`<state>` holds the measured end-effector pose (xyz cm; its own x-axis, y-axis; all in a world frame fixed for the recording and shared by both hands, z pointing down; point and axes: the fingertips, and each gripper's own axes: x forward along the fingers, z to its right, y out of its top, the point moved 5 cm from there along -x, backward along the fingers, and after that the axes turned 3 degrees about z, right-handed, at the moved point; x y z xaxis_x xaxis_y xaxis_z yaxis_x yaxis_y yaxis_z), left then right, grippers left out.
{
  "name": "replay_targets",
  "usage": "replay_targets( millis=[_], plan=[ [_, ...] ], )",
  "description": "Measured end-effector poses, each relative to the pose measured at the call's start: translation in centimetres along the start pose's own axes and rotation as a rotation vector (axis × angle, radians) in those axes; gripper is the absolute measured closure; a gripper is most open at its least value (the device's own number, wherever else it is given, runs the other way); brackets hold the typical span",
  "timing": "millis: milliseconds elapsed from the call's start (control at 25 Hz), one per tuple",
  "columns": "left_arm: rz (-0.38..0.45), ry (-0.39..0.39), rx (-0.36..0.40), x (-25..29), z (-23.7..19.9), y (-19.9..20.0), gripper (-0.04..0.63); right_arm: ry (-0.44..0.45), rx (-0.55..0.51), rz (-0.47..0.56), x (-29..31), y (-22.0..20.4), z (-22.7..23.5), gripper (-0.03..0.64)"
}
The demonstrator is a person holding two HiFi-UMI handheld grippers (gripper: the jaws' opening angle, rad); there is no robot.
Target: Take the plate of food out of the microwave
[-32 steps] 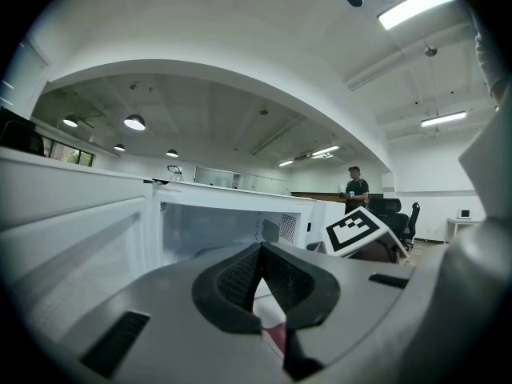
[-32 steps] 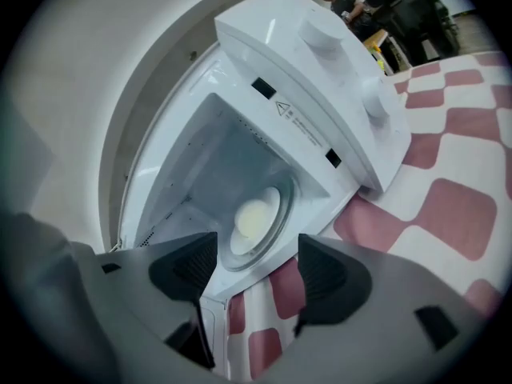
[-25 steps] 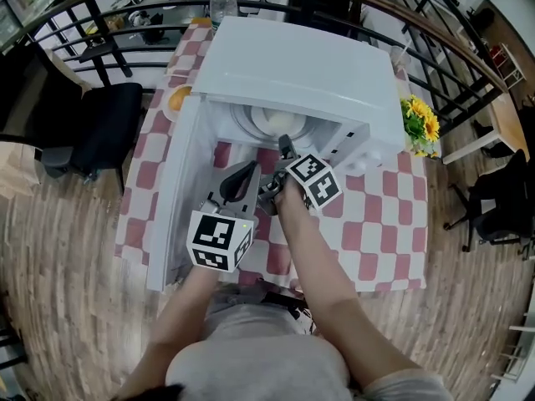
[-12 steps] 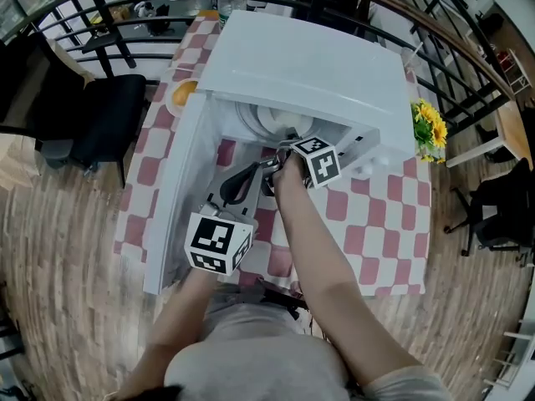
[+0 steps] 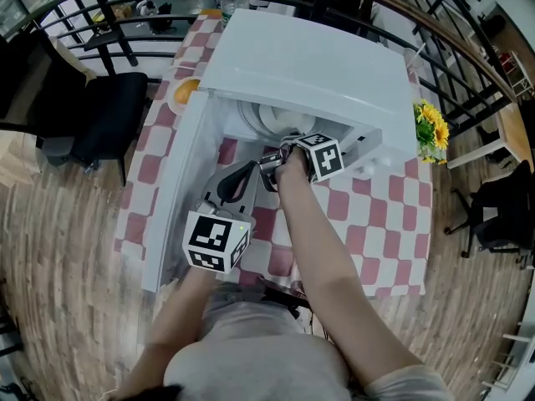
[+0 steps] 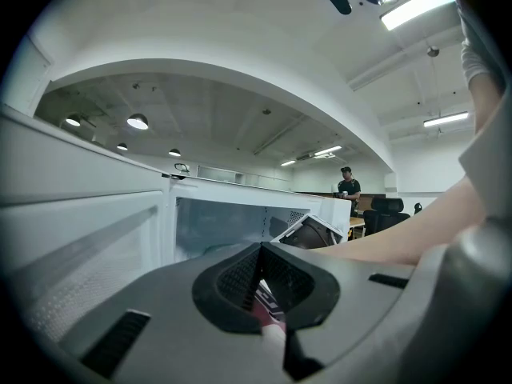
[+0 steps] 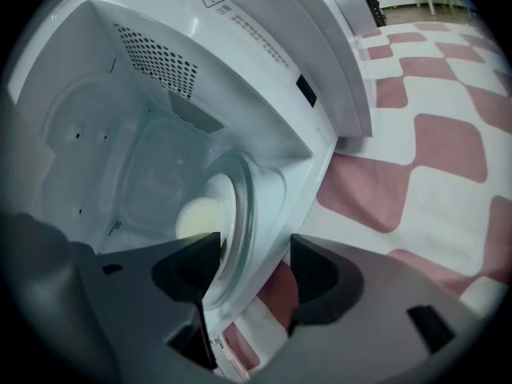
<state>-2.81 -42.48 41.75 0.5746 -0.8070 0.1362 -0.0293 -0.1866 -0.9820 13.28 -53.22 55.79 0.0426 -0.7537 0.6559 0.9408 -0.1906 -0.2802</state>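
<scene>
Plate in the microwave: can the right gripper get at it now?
Likely yes. The door is open, and the right gripper, jaws just closing slightly yet apart, has the plate rim between them; nothing blocks it.

Glossy white microwave point(image 5: 309, 65), cloth tablecloth point(image 5: 376, 224), wooden floor point(image 5: 67, 257)

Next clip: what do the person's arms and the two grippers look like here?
Both the left gripper and right gripper have grey plastic bodies, black ribbed pads and a white cube with black square markers. Forearms are bare; the person wears a light grey short-sleeved top. The right gripper's jaws have just been closing slightly, the plate rim showing between them.
</scene>
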Motion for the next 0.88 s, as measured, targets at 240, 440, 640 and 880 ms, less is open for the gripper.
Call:
replay_targets(
  millis=[240, 440, 640, 880],
  plan=[
    [-0.002, 0.018, 0.002, -0.2, -0.6, 0.1, 0.592, 0.043, -0.031, -0.022, -0.5, 0.0, 0.1, 0.351],
    [-0.005, 0.042, 0.003, -0.5, -1.1, 0.1, 0.592, 0.082, -0.004, -0.044, -1.1, 0.2, 0.5, 0.396],
    [-0.007, 0.053, 0.002, -0.6, -1.4, -0.1, 0.592, 0.122, 0.032, -0.067, -1.3, 0.3, 0.8, 0.434],
    [-0.007, 0.064, 0.0, -1.0, -1.5, -0.1, 0.592, 0.167, 0.031, -0.09, -2.0, 0.4, 0.7, 0.489]
  ],
)
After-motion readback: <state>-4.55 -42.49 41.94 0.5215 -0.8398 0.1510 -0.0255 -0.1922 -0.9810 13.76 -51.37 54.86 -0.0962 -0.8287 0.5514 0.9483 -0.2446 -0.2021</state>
